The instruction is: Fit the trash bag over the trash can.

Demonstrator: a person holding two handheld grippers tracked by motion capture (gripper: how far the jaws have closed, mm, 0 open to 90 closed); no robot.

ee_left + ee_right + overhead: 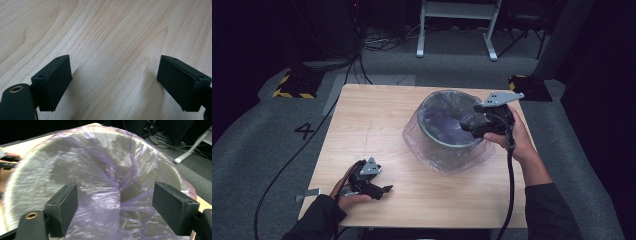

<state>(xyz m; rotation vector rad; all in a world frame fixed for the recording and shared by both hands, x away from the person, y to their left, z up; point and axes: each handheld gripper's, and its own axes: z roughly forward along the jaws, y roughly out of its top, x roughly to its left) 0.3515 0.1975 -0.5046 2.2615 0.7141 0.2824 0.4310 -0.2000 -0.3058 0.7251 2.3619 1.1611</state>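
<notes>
A grey round bin stands right of the middle of the wooden table, lined with a thin purple-tinted plastic bag that spills over the rim and down the outside. My right gripper hovers over the bin's right rim, pointing left into it. In the right gripper view its jaws stand wide apart, and the right gripper is open above the crumpled bag with nothing pressed between the pads. My left gripper rests low near the table's front left. The left gripper is open over bare wood.
A small grey bracket sticks out at the table's front left edge. Cables trail from both grippers off the front. On the floor behind are a white frame's legs, two yellow-and-black striped bases and a painted number 4.
</notes>
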